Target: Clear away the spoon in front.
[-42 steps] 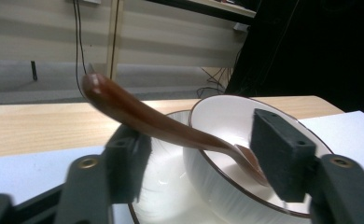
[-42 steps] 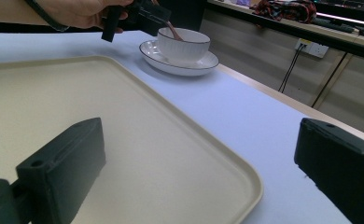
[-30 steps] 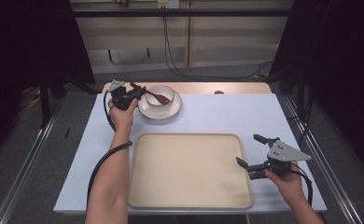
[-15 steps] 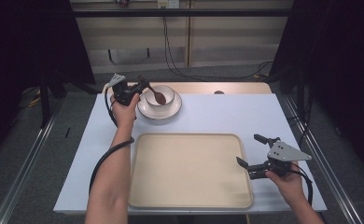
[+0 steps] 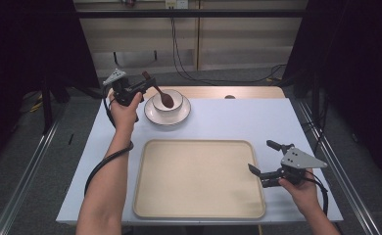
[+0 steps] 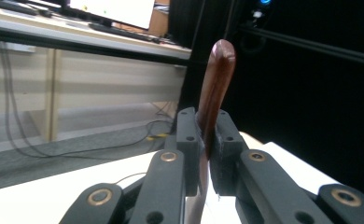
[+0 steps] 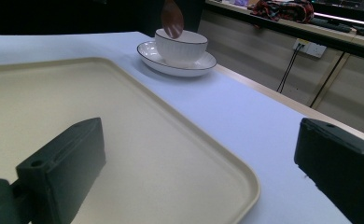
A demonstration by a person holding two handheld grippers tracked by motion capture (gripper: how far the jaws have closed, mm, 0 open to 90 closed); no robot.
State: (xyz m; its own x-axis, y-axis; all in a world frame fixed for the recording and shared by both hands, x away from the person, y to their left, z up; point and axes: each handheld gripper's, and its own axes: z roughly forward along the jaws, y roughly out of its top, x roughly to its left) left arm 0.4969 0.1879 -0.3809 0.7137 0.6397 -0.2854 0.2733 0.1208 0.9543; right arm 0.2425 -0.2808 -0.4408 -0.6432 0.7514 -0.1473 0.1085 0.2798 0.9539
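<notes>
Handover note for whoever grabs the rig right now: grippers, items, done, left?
Left gripper: shut on the brown spoon handle, spoon bowl held just above the white bowl.
Right gripper: open, nothing between its jaws, hovering at the right edge of the beige tray.
White bowl sits on its saucer at the far left of the table; nothing lies on the tray.
Done: spoon gripped and clear of the bowl.
Left: probably move the spoon, bowl and saucer onto the tray.
</notes>
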